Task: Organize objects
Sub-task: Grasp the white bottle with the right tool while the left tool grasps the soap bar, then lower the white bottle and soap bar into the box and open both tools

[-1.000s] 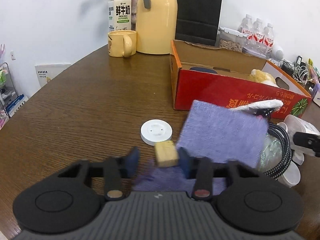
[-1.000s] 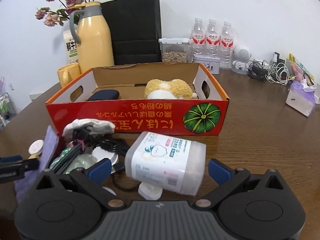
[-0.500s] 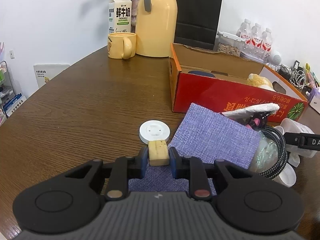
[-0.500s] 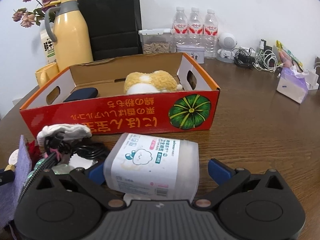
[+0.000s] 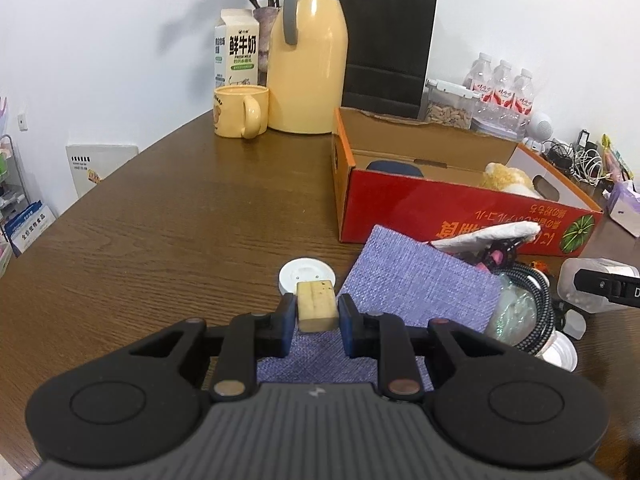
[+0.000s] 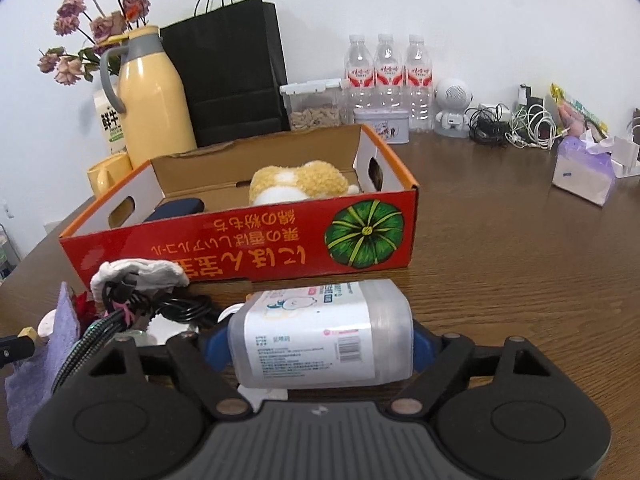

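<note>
The right tool point(image 6: 320, 344) has just been closing, and its blue pads now sit against both ends of a clear plastic tub point(image 6: 322, 338) lying on its side, white label up; the jaws stand wide around it. The tub lies low over the table point(image 6: 520, 264), just in front of the red cardboard box point(image 6: 248, 246).

The left tool point(image 5: 318, 326) is nearly closed, its pads point(image 5: 287, 322) clamped on a small tan wooden block point(image 5: 317, 307). The block is held above the near edge of a purple cloth point(image 5: 416, 284), with a white round disc point(image 5: 306, 274) on the table just beyond it.

The table is dark brown wood with a curved edge. The red box, printed with a green pumpkin and yellow lettering, stands open on it and holds a yellow-and-white plush toy point(image 6: 298, 182) and a dark blue item point(image 6: 176, 209). Between box and cloth lies a tangle: a braided cable point(image 5: 532, 304), black cords, and a white cloth bundle point(image 6: 138, 276).

Toward the white wall stand a yellow thermos jug point(image 5: 306, 60), a black paper bag point(image 6: 228, 76), a milk carton point(image 5: 238, 54), a yellow mug point(image 5: 240, 111), dried flowers point(image 6: 88, 24), a clear container of nuts, three water bottles point(image 6: 386, 76), a small white robot figure, chargers and a tissue pack point(image 6: 584, 172).
</note>
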Demonstrator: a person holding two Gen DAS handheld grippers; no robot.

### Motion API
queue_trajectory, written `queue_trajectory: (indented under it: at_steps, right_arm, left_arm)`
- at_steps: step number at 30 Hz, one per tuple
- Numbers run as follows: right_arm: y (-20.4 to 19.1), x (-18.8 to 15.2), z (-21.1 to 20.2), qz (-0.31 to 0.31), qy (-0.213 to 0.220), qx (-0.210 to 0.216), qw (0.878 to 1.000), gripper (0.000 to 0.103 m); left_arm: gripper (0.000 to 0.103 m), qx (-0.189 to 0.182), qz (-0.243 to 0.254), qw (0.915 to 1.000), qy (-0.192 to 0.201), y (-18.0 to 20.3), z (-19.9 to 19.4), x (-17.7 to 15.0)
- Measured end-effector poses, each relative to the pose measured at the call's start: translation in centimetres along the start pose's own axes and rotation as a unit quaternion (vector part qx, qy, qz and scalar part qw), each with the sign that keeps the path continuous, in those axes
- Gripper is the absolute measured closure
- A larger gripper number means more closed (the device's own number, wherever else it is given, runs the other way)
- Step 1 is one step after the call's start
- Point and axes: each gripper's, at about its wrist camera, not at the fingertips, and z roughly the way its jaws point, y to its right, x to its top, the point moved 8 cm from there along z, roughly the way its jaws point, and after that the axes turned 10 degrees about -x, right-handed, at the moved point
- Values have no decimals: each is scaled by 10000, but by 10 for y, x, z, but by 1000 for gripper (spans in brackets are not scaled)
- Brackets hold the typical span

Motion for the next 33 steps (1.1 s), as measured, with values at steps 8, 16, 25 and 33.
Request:
queue_trajectory:
  at_steps: [8, 16, 25, 33]
  right_arm:
    - [2, 19, -25, -37, 532, 205, 9984, 20]
    - [-28, 66, -42, -350, 1143, 588, 9911, 20]
    - [-66, 88, -38, -516, 1293, 944, 9857, 20]
    - [-79, 94, -26, -501, 1291, 944, 9859, 20]
  left_arm:
    - [80, -109, 181, 9994, 271, 6, -9, 19]
    - [80, -350, 418, 9958, 736, 26, -12, 60]
    - [80, -478, 376, 9949, 810, 26, -13, 75]
    - [80, -861, 86, 9939, 679, 13, -10, 94]
